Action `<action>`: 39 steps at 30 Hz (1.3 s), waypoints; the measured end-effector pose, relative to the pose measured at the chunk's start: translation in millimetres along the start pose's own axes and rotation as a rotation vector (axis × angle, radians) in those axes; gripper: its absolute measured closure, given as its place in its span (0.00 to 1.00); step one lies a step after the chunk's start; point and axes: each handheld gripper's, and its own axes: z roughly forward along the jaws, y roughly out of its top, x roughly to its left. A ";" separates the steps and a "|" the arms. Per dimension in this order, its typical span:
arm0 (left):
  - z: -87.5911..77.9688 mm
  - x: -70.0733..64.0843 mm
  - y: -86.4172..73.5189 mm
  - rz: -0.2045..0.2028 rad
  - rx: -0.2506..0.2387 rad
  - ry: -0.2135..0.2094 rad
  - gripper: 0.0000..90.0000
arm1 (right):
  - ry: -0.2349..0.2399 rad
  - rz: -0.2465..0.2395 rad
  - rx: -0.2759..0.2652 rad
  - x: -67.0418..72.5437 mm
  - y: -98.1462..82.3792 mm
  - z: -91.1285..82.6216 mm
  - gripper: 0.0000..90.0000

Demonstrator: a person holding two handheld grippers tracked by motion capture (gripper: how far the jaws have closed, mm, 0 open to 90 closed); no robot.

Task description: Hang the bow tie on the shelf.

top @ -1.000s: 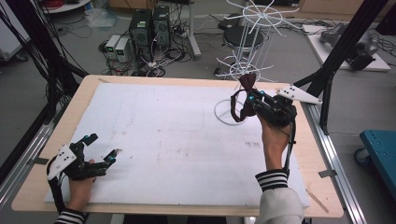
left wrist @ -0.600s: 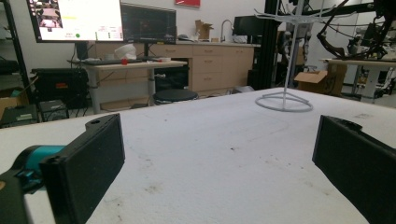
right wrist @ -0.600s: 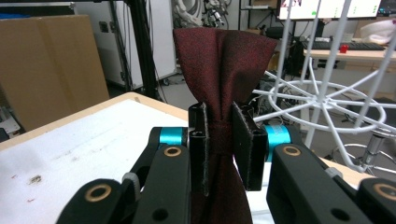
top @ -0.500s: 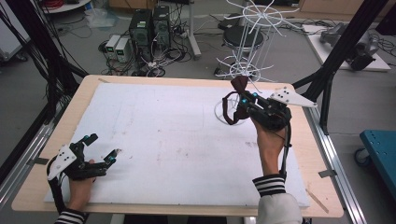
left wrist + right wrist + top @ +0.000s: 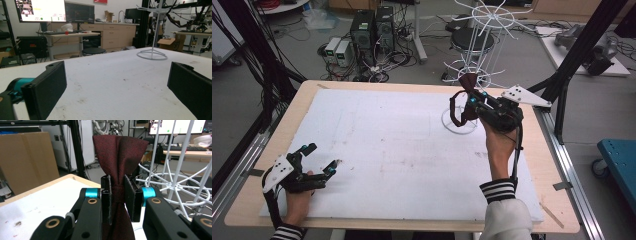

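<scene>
Fabric is what matters here: the dark red woven bow tie [image 5: 119, 155] with its thin neck strap looks light, soft and floppy, so it should sag and swing rather than hold a shape, and its wings could catch on thin wire. The right gripper [image 5: 117, 200] pinches it at the knotted centre, jaws pressed tight on the narrow waist, which seems the firmest place to hold; in the high view the strap hangs in a loop below the jaws. The tie is held in the air just beside the white wire hanging rack [image 5: 477, 60] at the table's far right, close to its lower ring of spokes. The left gripper [image 5: 312, 162] rests near the front left corner of the white-covered wooden table [image 5: 377, 145], jaws spread wide with nothing between them. Open room lies across the table's middle; the rack's prongs crowd the approach.
</scene>
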 end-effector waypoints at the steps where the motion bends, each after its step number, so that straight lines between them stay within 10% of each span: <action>1: 0.0 0.0 0.0 0.000 0.000 0.000 0.03 | -0.004 0.004 -0.002 -1.1 0.7 0.7 0.86; 39: -0.3 0.5 -0.1 -0.009 -0.003 -0.001 0.03 | -0.185 -0.022 0.130 -28.0 0.7 36.3 0.85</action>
